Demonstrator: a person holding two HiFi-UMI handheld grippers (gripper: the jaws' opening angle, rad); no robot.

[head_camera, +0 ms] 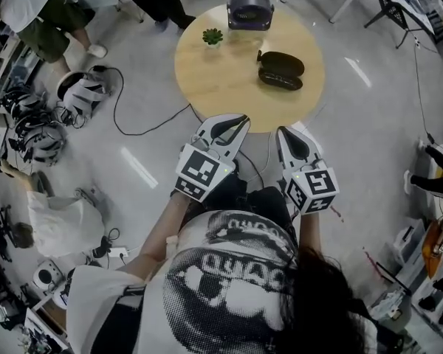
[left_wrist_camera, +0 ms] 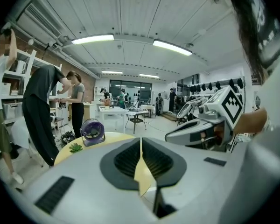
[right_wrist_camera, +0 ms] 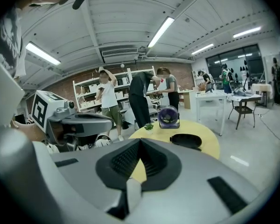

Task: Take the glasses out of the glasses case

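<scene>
A black glasses case (head_camera: 280, 69) lies on the right half of the round yellow table (head_camera: 221, 80); from above it reads as two dark oval shapes side by side, and no glasses show. It also appears as a dark oval, the case (right_wrist_camera: 185, 140), past my right jaws. My left gripper (head_camera: 240, 121) and right gripper (head_camera: 282, 133) hover side by side at the table's near edge, well short of the case. Both are shut with nothing between the jaws, as seen at the left gripper (left_wrist_camera: 141, 141) and right gripper (right_wrist_camera: 140, 143).
A small purple fan (head_camera: 249, 9) stands at the table's far edge, with a little green plant (head_camera: 213, 36) to its left. Cables and headsets (head_camera: 81, 91) lie on the floor at left. People stand beyond the table by shelves (right_wrist_camera: 107, 97).
</scene>
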